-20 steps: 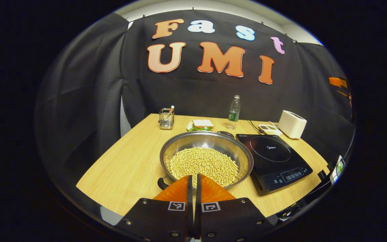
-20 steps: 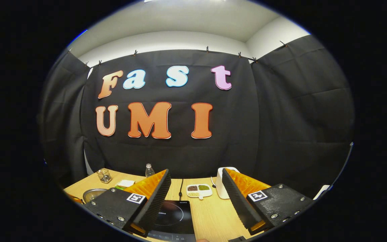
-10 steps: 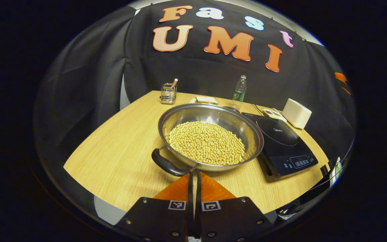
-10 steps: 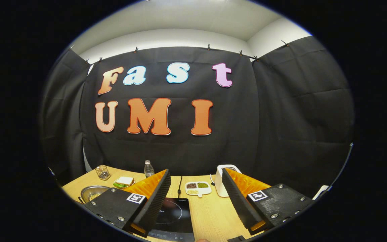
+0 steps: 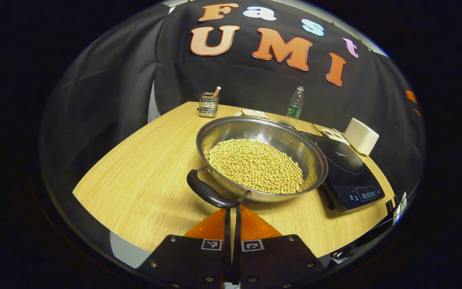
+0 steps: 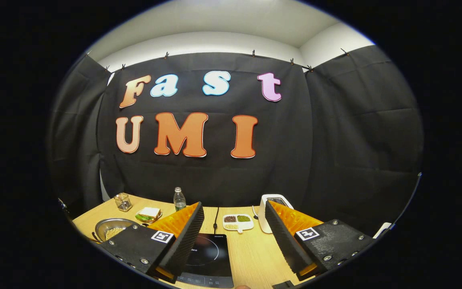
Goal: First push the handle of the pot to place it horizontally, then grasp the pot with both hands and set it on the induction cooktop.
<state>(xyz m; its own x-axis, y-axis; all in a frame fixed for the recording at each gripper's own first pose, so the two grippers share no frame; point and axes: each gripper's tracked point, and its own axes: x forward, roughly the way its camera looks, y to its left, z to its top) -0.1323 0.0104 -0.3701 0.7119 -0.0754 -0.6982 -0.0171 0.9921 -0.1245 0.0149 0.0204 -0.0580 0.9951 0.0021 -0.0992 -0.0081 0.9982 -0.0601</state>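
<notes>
A wide steel pot (image 5: pixel 309 149) full of pale beans rests on the wooden table (image 5: pixel 142 180), with its black handle (image 5: pixel 207 194) facing me at the near rim. My left gripper (image 5: pixel 232 208) is shut and empty, its tips just below that handle. The black induction cooktop (image 5: pixel 349 168) lies right beside the pot. In the right gripper view, my right gripper (image 6: pixel 234 216) hangs open above the cooktop (image 6: pixel 207 257), and the pot (image 6: pixel 110 227) sits far off at the lower left.
At the back of the table stand a wire utensil holder (image 5: pixel 208 104), a sandwich on a plate (image 6: pixel 148 214), a water bottle (image 5: pixel 295 105), a white toaster (image 5: pixel 361 136) and a white divided dish of grains (image 6: pixel 238 222). The table's left half is bare wood.
The left gripper has tilted down and drawn in toward the pot, so the near handle has come into sight just above its shut tips. The right gripper's view has dipped slightly.
</notes>
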